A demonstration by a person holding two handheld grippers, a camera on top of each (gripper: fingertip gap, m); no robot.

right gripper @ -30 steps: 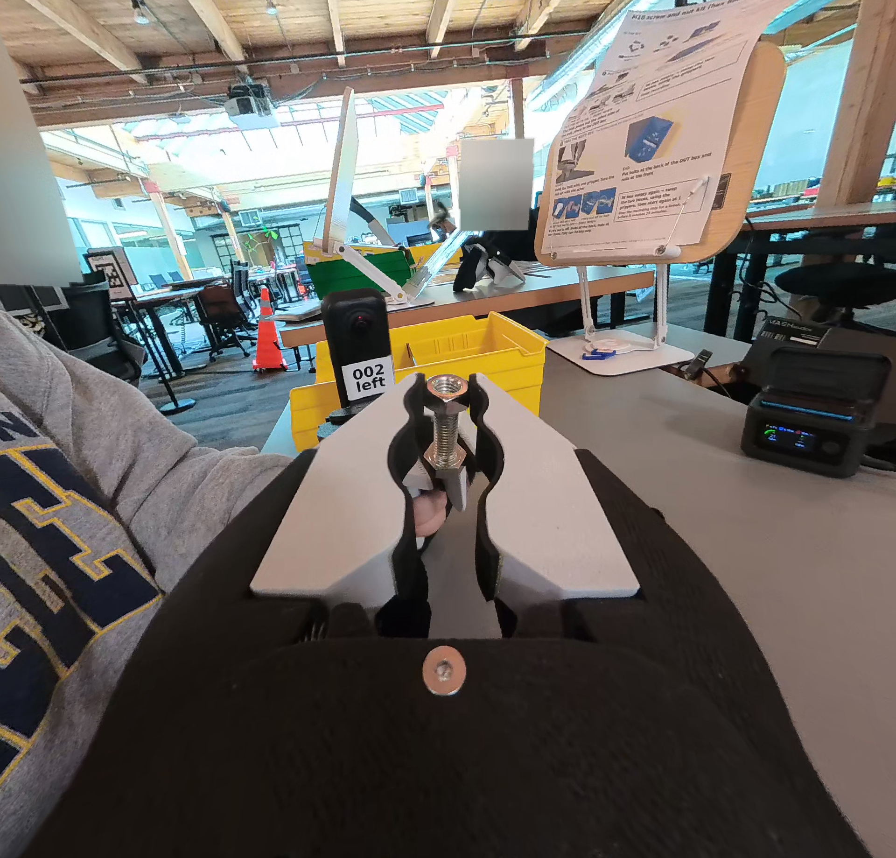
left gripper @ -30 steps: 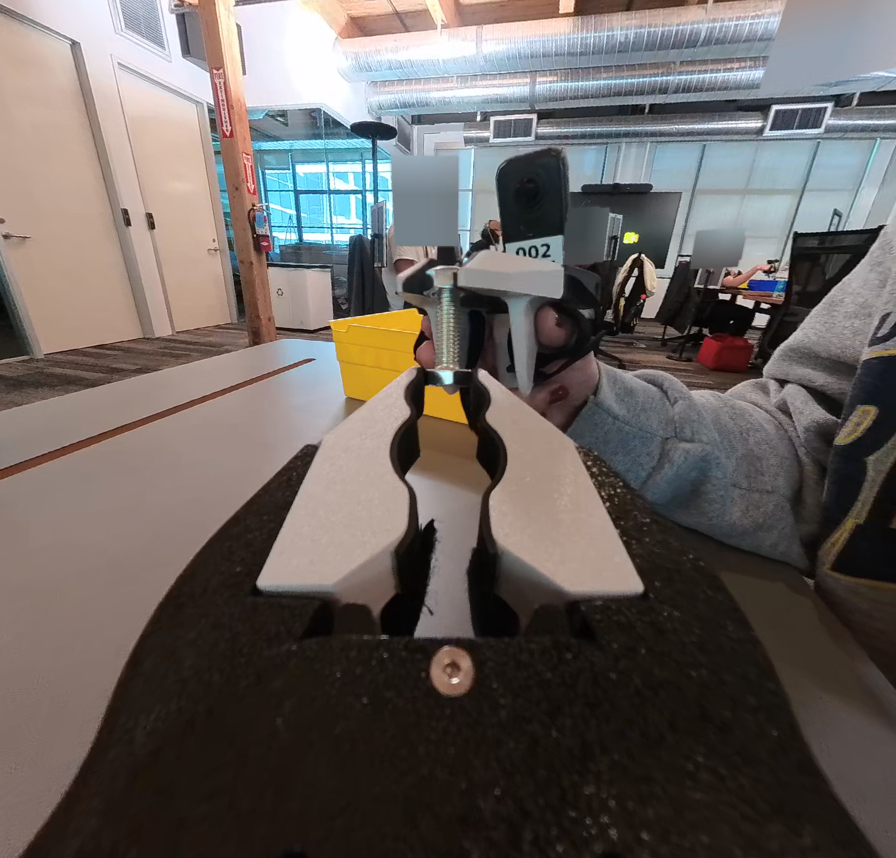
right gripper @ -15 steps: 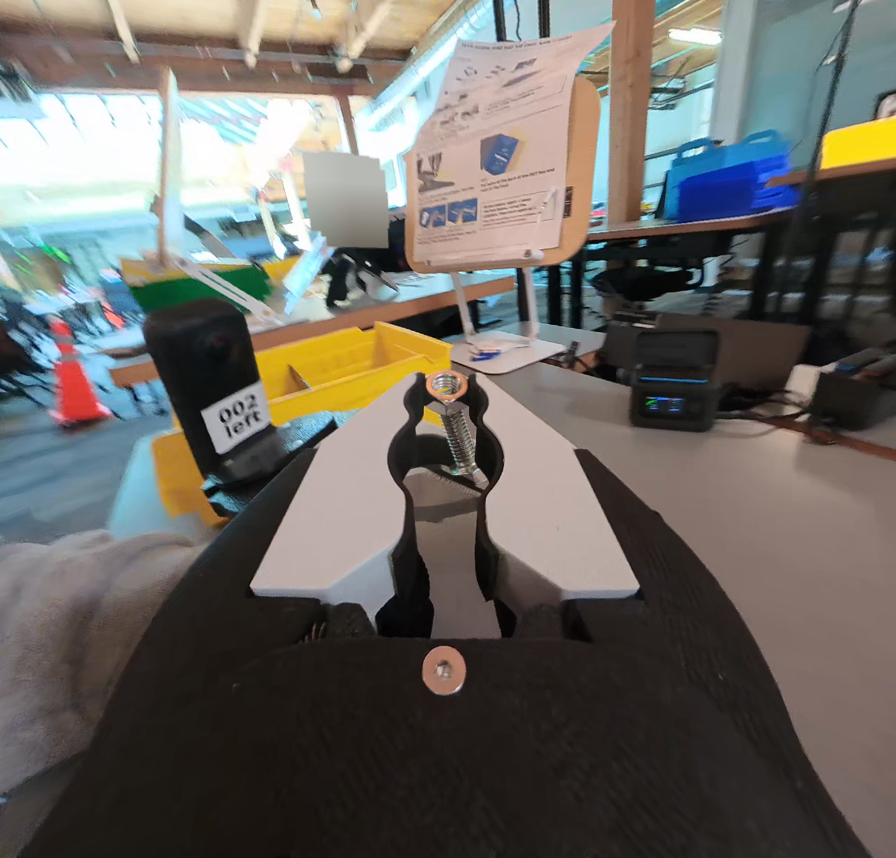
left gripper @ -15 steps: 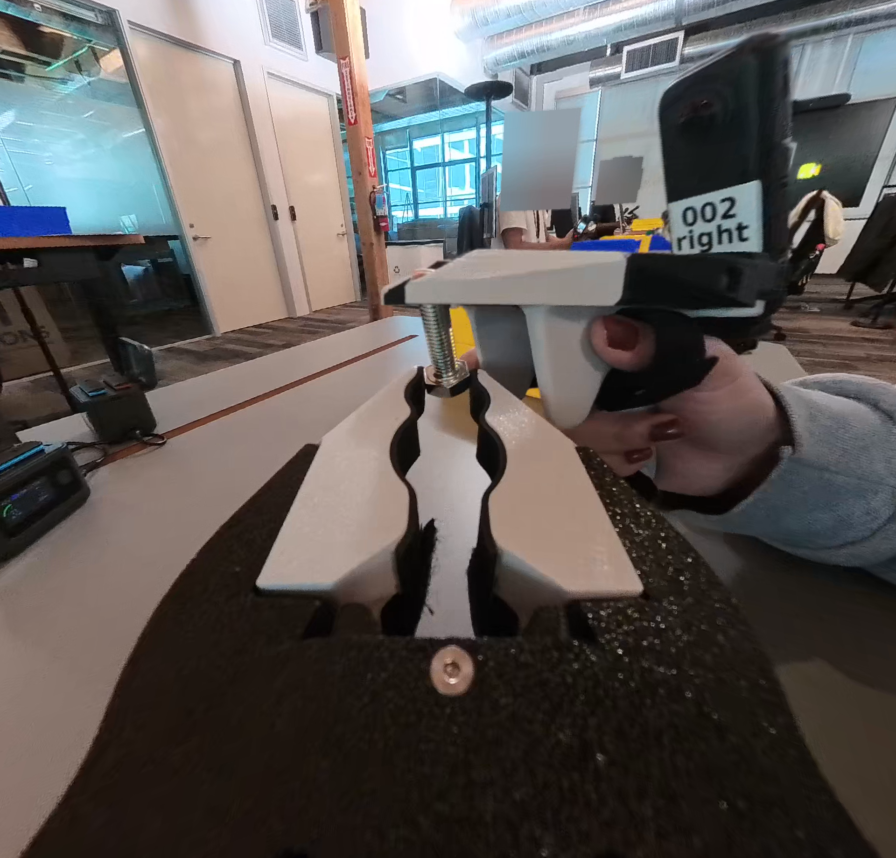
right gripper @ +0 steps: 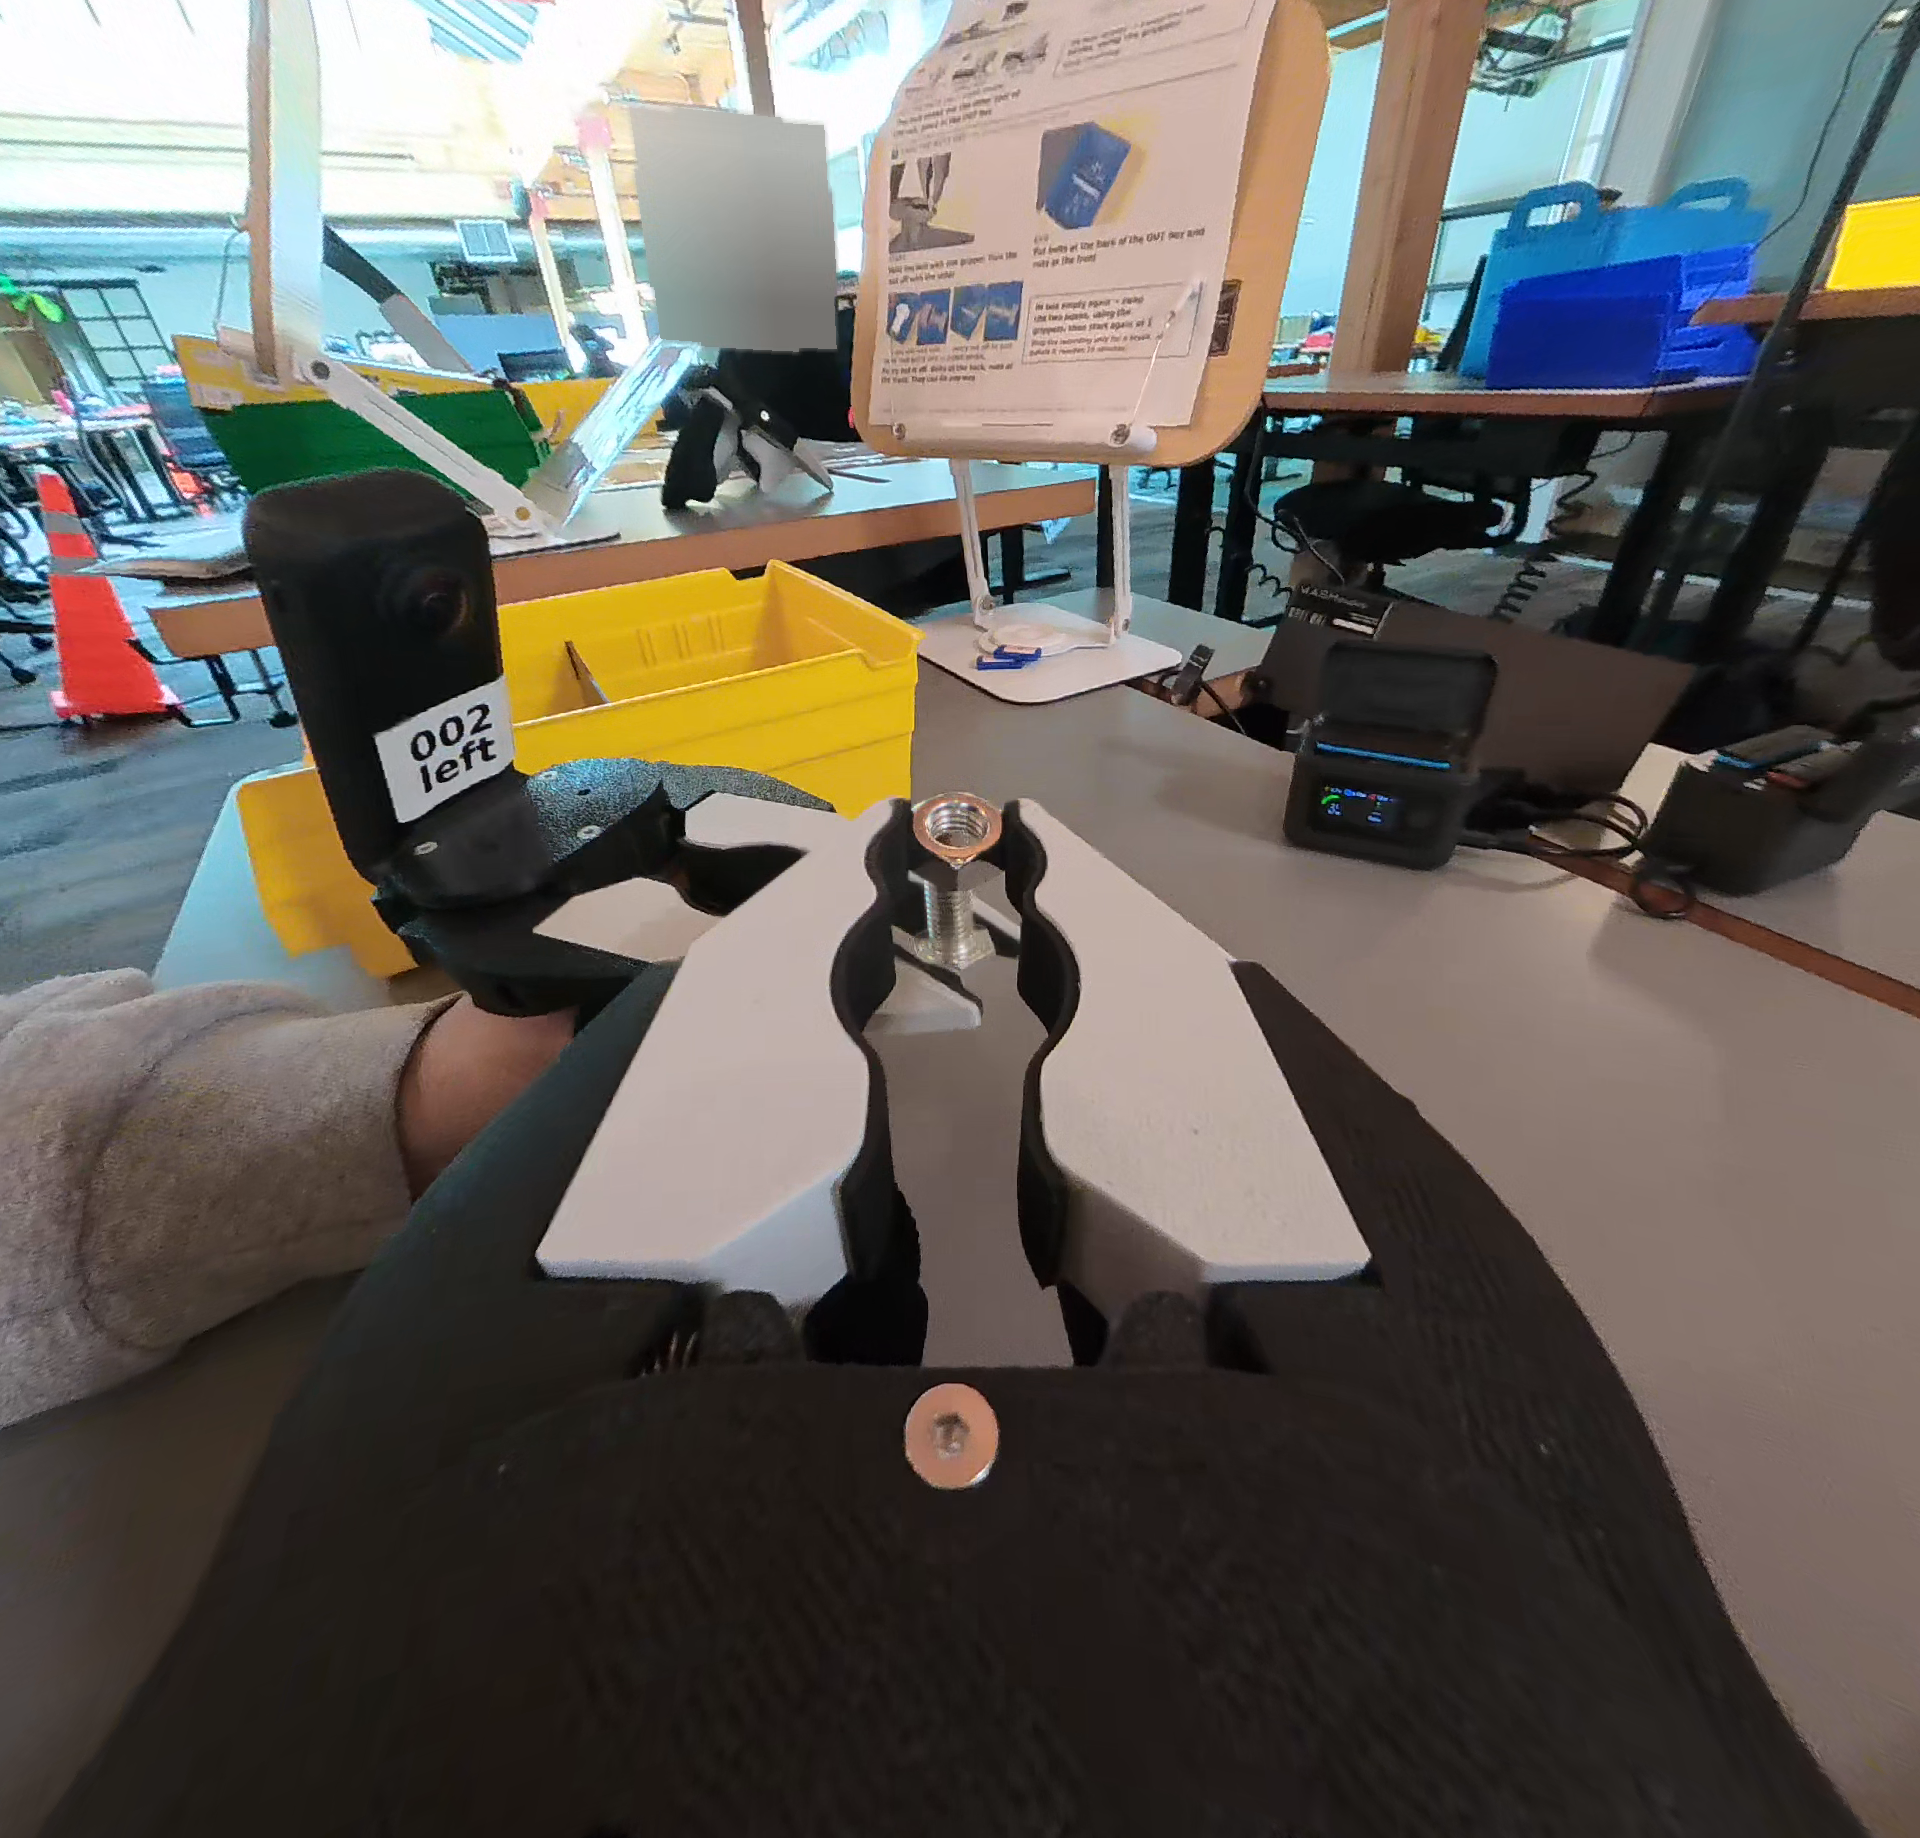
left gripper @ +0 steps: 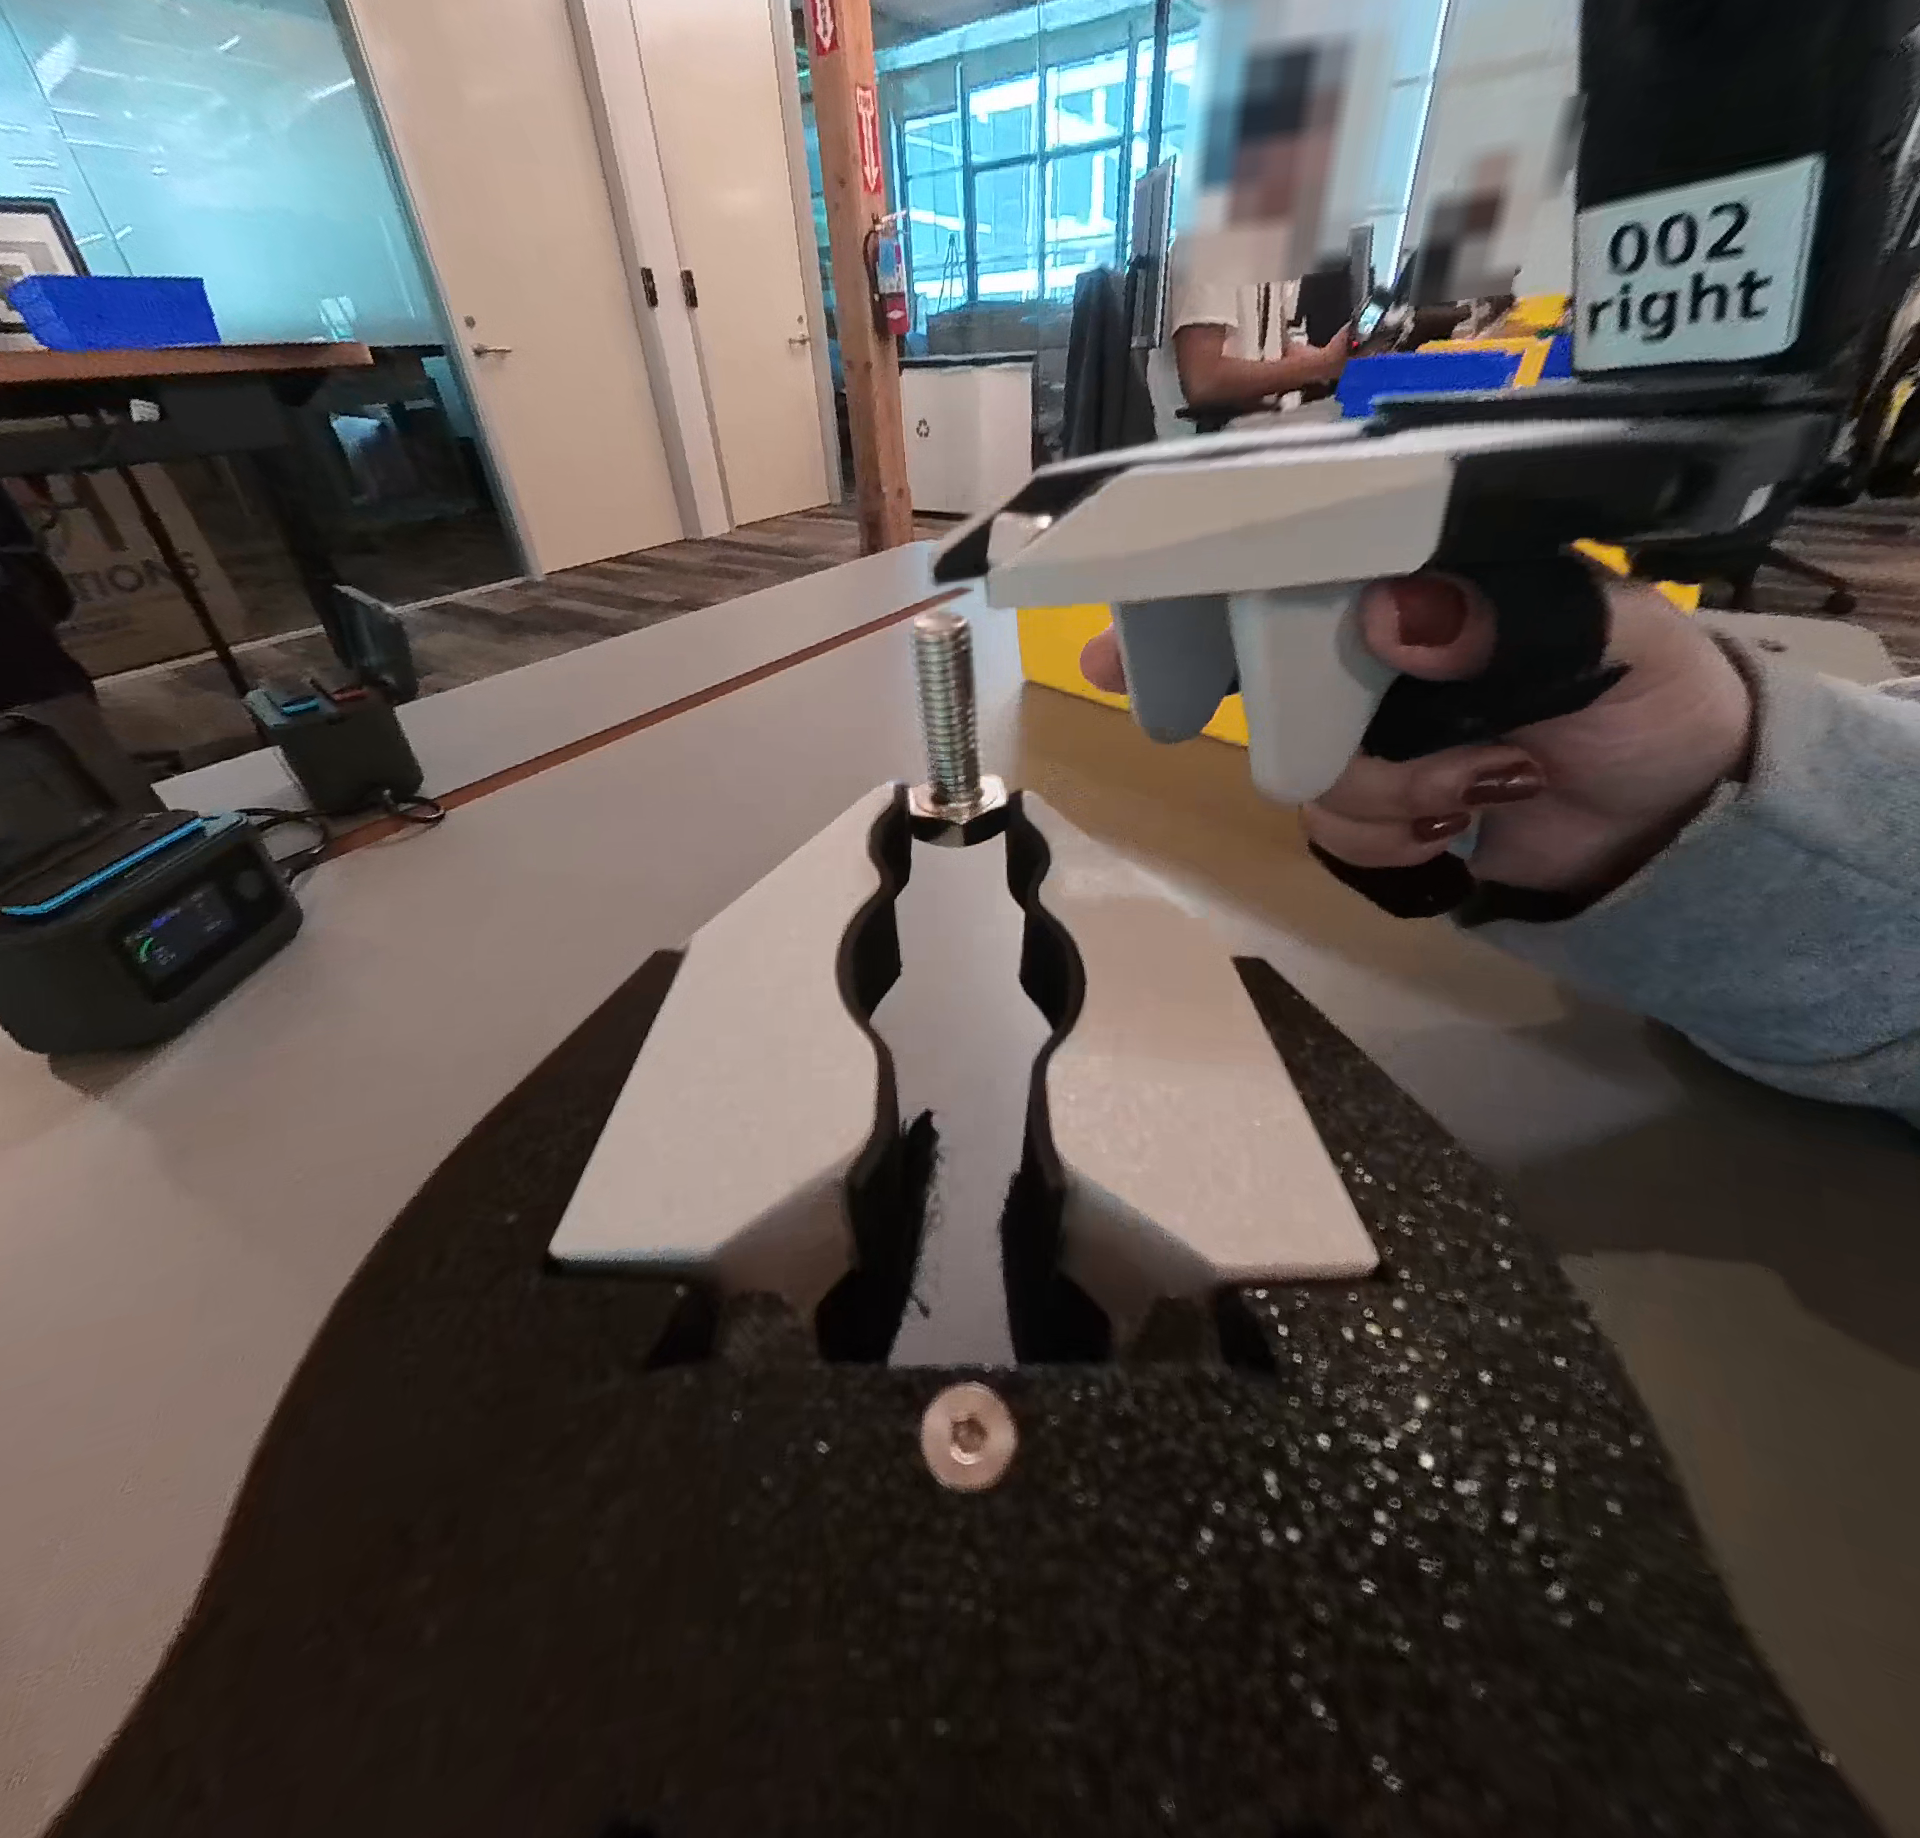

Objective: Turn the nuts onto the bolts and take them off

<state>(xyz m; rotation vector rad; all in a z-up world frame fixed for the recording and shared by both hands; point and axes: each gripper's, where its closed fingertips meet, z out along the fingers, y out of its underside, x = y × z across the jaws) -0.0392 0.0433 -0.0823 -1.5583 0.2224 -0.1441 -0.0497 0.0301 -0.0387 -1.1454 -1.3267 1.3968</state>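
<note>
Nut (right gripper: 957, 829) sits pinched in the right gripper (right gripper: 957, 843) at frame centre, just above the bolt (left gripper: 945, 723), clear of its threads. Left gripper (left gripper: 951, 820) clamps the bolt's head, shaft upright, presumably so the two line up. Beyond, a grey table (right gripper: 1455, 1061) carries a yellow bin (right gripper: 727, 687); an open office lies behind.

Steel bolt (left gripper: 945, 718) upright, head clamped; nut (right gripper: 957, 830) off, just above.
</note>
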